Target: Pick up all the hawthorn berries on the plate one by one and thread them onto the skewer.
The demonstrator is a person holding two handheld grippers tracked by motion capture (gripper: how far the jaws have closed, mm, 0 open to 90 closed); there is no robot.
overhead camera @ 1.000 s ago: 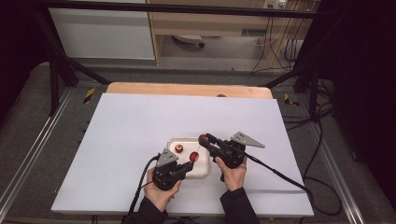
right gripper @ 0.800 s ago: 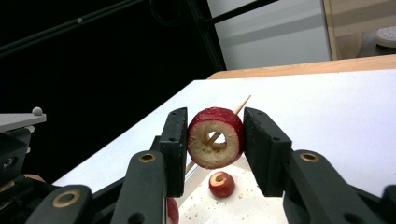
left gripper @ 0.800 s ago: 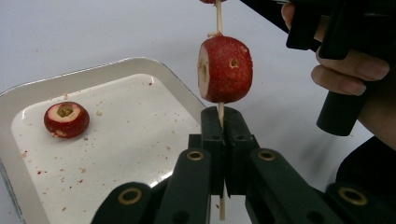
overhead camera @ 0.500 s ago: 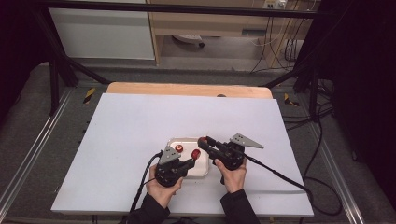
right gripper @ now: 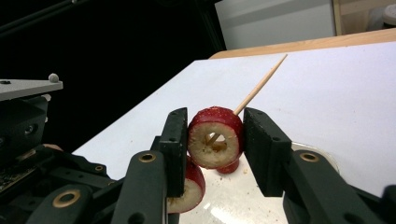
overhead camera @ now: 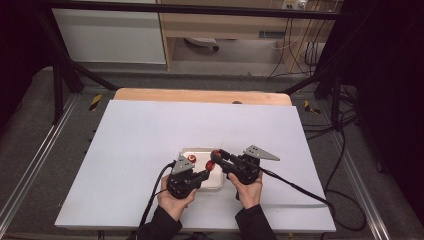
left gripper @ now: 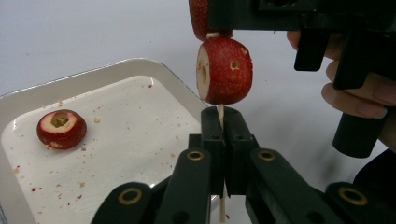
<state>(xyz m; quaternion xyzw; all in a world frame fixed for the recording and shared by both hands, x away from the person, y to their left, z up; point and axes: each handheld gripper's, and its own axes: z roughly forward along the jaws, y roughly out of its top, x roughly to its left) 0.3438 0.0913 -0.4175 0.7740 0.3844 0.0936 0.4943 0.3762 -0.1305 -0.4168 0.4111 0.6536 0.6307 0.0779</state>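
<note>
Left gripper (left gripper: 223, 135): jaws clamped on a thin wooden skewer (left gripper: 221, 112), one cored red fruit (left gripper: 224, 70) threaded just above; right gripper (right gripper: 215, 140): pads pressed on a second cored fruit (right gripper: 215, 137) with the skewer through its hole; third fruit (left gripper: 61, 129) lying loose in the white tray (left gripper: 140, 70) on the table (overhead camera: 150, 130).

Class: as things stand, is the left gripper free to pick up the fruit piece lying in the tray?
Probably not: the left gripper is shut on the skewer; the fruit piece lies unobstructed.
</note>
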